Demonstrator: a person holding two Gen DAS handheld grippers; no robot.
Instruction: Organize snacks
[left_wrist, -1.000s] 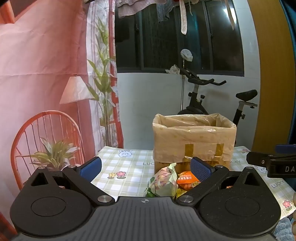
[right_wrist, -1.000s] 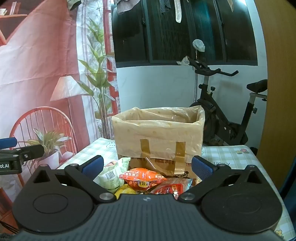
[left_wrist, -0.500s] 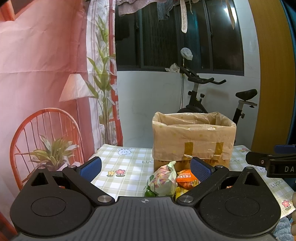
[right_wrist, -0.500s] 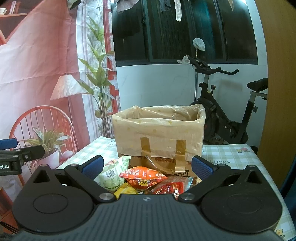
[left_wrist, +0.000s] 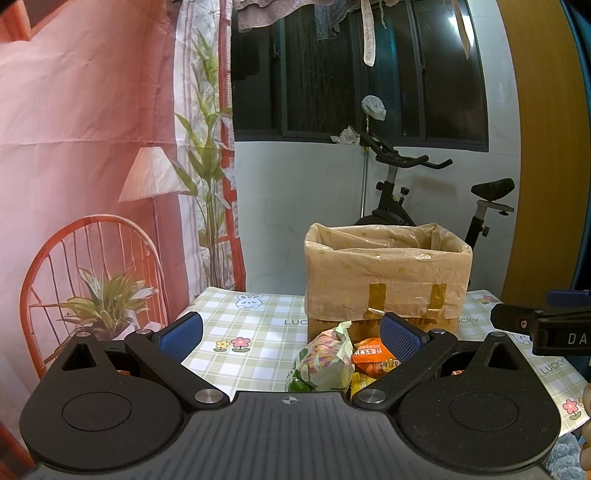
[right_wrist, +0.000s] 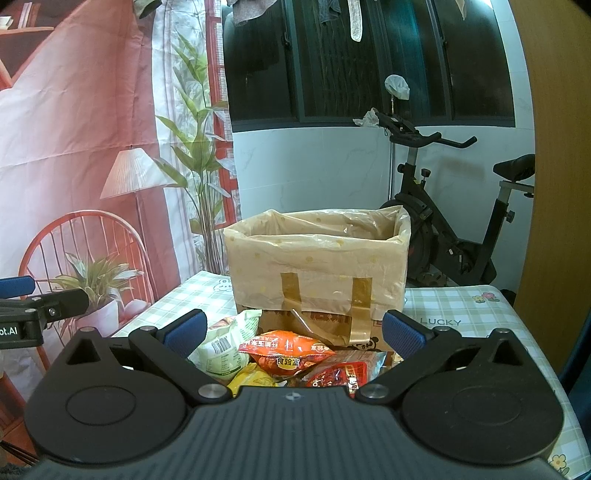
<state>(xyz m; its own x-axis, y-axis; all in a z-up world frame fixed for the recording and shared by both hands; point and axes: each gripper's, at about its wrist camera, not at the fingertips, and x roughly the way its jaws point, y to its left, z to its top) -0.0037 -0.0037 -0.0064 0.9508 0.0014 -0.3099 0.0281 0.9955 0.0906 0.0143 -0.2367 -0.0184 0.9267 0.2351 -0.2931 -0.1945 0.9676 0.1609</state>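
On the table (left_wrist: 258, 325), with its green checked cloth, a cardboard box (left_wrist: 388, 280) lined with a spotted plastic bag stands open at the top. Just in front of the box lies a small heap of snack packets: a pale green packet (right_wrist: 221, 347), an orange packet (right_wrist: 288, 350), a red packet (right_wrist: 338, 373) and a yellow packet (right_wrist: 249, 380), touching one another. The left claw (left_wrist: 290, 332) is spread wide and grips nothing, hovering near the table's edge with the heap between its blue pads. The right claw (right_wrist: 291, 328) is likewise wide apart and empty, facing the heap and the box. An exercise bike (right_wrist: 454, 229) stands behind the table.
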